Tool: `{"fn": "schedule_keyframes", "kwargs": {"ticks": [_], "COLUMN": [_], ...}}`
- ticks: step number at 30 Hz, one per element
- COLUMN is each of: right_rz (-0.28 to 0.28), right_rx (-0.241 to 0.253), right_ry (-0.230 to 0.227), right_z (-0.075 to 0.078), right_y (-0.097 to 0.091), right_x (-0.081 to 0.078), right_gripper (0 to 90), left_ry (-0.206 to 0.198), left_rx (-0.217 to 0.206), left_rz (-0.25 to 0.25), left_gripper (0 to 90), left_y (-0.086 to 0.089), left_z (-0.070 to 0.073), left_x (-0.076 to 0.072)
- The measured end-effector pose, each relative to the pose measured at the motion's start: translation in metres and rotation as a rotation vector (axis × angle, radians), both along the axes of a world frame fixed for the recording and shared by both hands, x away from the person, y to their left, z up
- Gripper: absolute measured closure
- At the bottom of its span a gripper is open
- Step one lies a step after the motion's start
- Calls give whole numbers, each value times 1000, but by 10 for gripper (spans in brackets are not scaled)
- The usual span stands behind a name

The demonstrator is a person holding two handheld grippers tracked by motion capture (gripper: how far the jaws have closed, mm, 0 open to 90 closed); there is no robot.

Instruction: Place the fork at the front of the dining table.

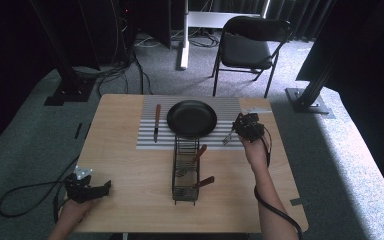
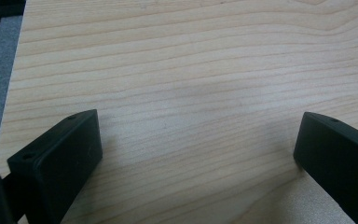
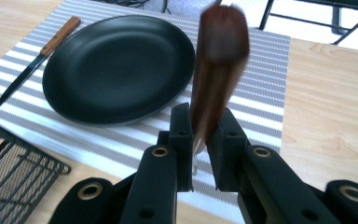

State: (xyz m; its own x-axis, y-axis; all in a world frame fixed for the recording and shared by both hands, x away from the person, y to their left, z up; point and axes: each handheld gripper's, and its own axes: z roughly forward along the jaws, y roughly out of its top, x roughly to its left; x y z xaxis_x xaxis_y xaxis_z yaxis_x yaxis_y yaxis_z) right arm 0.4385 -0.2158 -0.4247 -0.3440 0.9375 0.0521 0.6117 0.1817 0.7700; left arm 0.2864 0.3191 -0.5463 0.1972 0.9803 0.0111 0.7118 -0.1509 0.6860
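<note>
Fork (image 1: pixel 227 136) with a wooden handle hangs from the right gripper (image 1: pixel 247 126) in the high view, its metal tines pointing down-left over the right part of the striped placemat (image 1: pixel 150 141), just right of the black plate (image 1: pixel 192 118). The plate sits at the middle of the placemat, and a wooden-handled knife (image 1: pixel 156 122) lies on the mat to its left, apart from the plate. Near of the mat stands a black wire caddy (image 1: pixel 186 172) with two wooden-handled utensils (image 1: pixel 200 151) leaning in it. The left gripper (image 1: pixel 87 190) rests at the near left corner of the wooden table (image 1: pixel 125 165), well apart from everything else. A black folding chair (image 1: pixel 247 47) stands on the grey carpet beyond the table.

In the left gripper view, the two black jaws stand wide apart over bare table (image 2: pixel 177 79) wood, nothing between them.

In the right gripper view, the right gripper (image 3: pixel 200 140) has its jaws closed against the fork (image 3: pixel 219 60), clamping it low on the dark reddish wooden handle, which rises upright and blurred above them. Behind it lies the black plate (image 3: pixel 116 65) on the placemat (image 3: pixel 261 102), the knife (image 3: pixel 37 60) left of the plate, and a corner of the wire caddy (image 3: pixel 14 172) at lower left.
</note>
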Motion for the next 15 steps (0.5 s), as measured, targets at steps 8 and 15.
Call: {"fn": "schedule_keyframes", "kwargs": {"ticks": [8, 15], "right_rz": [-26, -61], "right_rx": [14, -18], "right_ry": [69, 107], "right_z": [-27, -30], "right_y": [13, 24], "right_x": [28, 54], "right_gripper": [800, 810], "left_ry": [0, 0], "left_rx": [0, 0], "left_rz": [0, 0], "left_gripper": [7, 7], "left_y": [0, 0], "left_z": [0, 0], "left_x": [0, 0]}}
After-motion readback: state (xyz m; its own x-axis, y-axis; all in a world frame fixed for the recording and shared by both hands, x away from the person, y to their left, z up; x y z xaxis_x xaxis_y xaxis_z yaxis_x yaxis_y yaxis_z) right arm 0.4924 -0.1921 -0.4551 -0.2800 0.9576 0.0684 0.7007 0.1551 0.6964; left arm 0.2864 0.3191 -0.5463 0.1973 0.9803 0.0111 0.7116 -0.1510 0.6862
